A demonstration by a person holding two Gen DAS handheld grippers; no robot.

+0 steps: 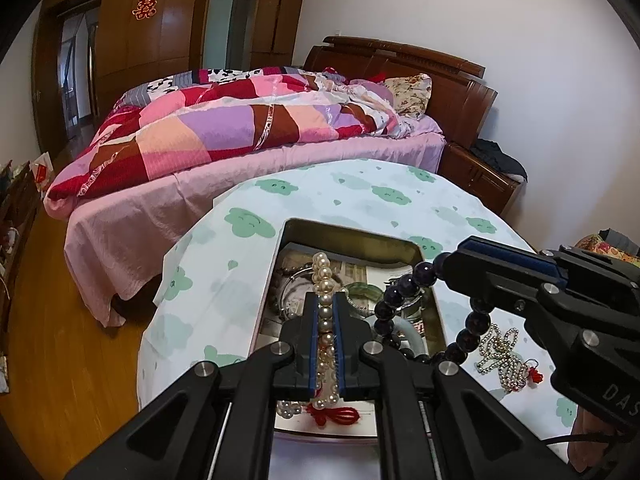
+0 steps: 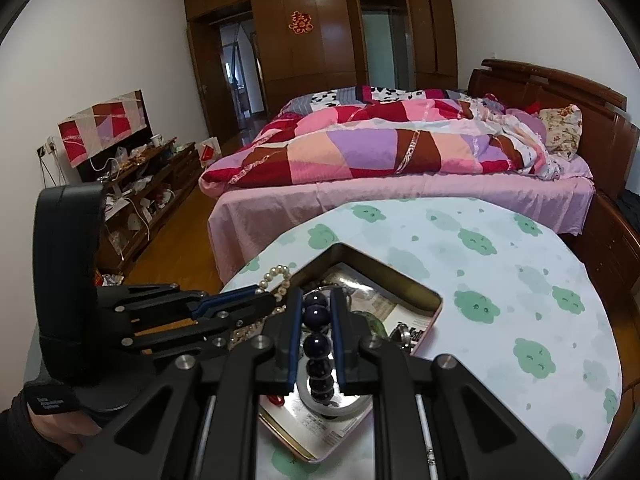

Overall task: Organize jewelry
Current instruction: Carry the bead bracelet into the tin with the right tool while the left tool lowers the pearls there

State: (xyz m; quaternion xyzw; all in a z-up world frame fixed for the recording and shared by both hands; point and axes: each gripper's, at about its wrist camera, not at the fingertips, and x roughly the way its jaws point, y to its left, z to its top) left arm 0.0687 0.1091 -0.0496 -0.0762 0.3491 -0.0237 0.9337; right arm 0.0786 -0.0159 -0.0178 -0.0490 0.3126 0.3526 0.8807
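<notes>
A pearl bracelet (image 1: 325, 280) with a red knot is clamped in my left gripper (image 1: 326, 300), which is shut on it above the open metal tin (image 1: 352, 236). My right gripper (image 2: 316, 300) is shut on a dark purple bead bracelet (image 2: 317, 346), also over the tin (image 2: 436, 300). In the left wrist view the right gripper (image 1: 452, 260) comes in from the right with the dark beads (image 1: 424, 272) hanging in a loop. In the right wrist view the left gripper (image 2: 264, 300) enters from the left with the pearls (image 2: 276, 276). The tin holds bangles and other jewelry.
A small silver-bead necklace (image 1: 504, 356) with a red charm lies on the cloud-print tablecloth (image 1: 360, 188) right of the tin. A bed with a patchwork quilt (image 1: 240, 128) stands behind the table. A cluttered low cabinet (image 2: 144, 200) lines the left wall.
</notes>
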